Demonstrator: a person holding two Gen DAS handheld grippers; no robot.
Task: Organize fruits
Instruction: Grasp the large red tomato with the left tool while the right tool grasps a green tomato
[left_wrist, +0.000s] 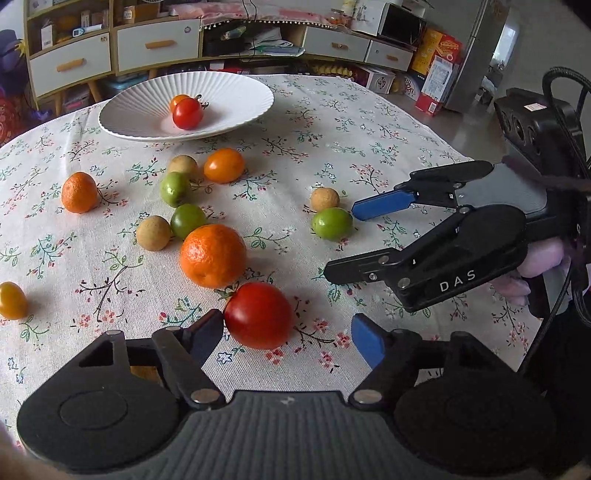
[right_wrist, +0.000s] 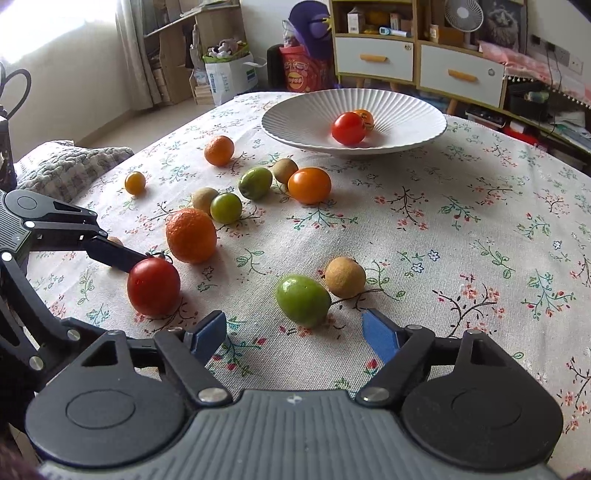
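A red tomato (left_wrist: 258, 315) lies on the floral tablecloth between the fingers of my left gripper (left_wrist: 290, 332). The left fingertip touches it, while the blue pad on the right stands apart, so the jaws are open. My right gripper (right_wrist: 295, 330) is open just short of a green fruit (right_wrist: 303, 300), with a tan fruit (right_wrist: 345, 277) behind it. In the left wrist view the right gripper (left_wrist: 340, 243) straddles that green fruit (left_wrist: 331, 223). The white ribbed plate (left_wrist: 147, 110) at the back holds a red tomato (left_wrist: 187, 113) and an orange one.
Loose on the cloth are a large orange (left_wrist: 213, 255), a small mandarin (left_wrist: 78, 192), an orange tomato (left_wrist: 223, 165), a yellow tomato (left_wrist: 12, 300) and several green and tan fruits. Cabinets stand beyond the table. A grey cushion (right_wrist: 66, 166) lies past the left edge.
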